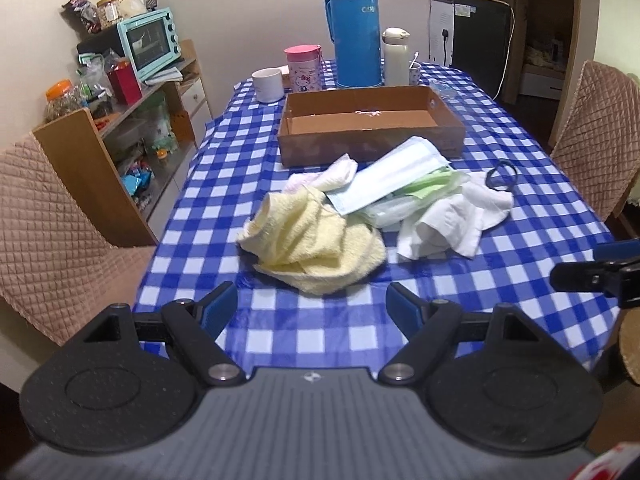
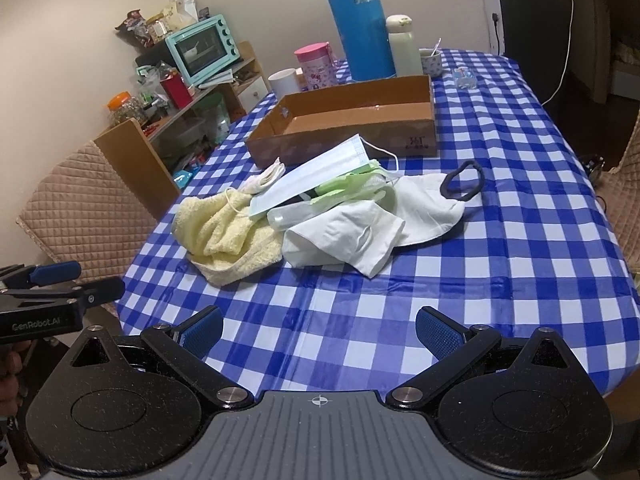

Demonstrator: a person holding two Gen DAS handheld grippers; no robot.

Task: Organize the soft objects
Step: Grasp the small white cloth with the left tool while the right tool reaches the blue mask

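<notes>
On checked cloth, left to right: yellow towel (image 1: 316, 240), face mask (image 1: 386, 178), white cloth (image 2: 348, 232) heaped before cardboard box (image 1: 370, 128), likely destination. Left gripper (image 1: 312, 304), right gripper (image 2: 319, 330) both spread, holding nothing, hovering short of pile, probably to approach.

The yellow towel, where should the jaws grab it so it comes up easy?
Probably pinch the raised, rolled fold at the top of the yellow towel, coming down from above with the open left gripper, which is nearest. That ridge stands up from the heap, so the jaws can close around it. Its far edge sits under the blue face mask, so lift gently.
</notes>
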